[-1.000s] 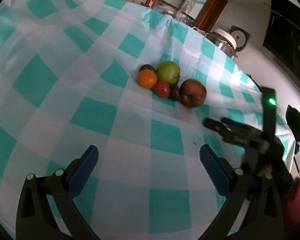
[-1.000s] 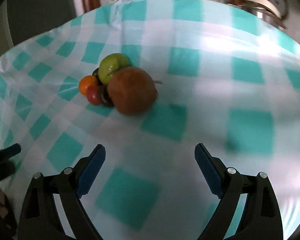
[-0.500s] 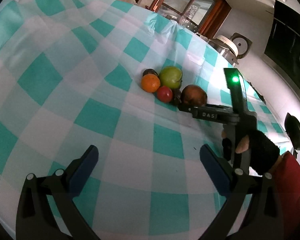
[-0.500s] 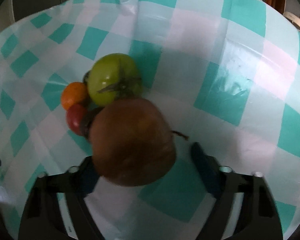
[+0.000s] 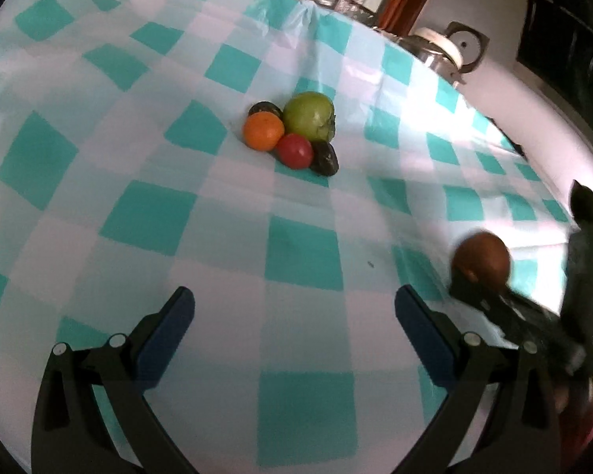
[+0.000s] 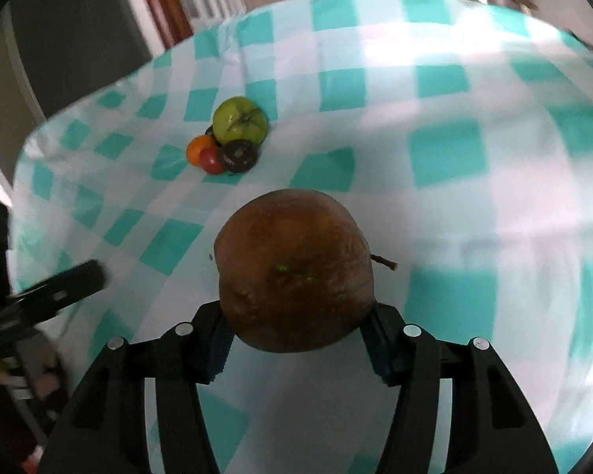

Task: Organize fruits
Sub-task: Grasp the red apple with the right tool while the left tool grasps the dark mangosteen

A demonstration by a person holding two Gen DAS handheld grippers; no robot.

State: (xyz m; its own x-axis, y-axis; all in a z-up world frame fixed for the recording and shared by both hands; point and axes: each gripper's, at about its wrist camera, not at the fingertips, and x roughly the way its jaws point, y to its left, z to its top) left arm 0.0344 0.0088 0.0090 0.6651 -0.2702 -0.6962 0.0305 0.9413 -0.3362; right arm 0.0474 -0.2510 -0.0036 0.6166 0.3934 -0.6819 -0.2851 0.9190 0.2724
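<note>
My right gripper (image 6: 296,335) is shut on a large brown fruit (image 6: 294,268) and holds it above the checked tablecloth, away from the pile. It also shows in the left wrist view (image 5: 481,257) at the right. The remaining pile holds a green fruit (image 5: 309,114), an orange (image 5: 263,131), a red fruit (image 5: 295,151) and two dark fruits (image 5: 325,158), seen too in the right wrist view (image 6: 239,120). My left gripper (image 5: 294,316) is open and empty, well short of the pile.
The teal and white checked tablecloth (image 5: 138,217) covers the table. A metal pot with a lid (image 5: 440,49) stands beyond the far edge. Wooden cabinets stand behind. The table edge drops off at the left of the right wrist view.
My right gripper closed on the brown fruit at the pile and carried it back and to the right. The left gripper stayed open and barely moved.
</note>
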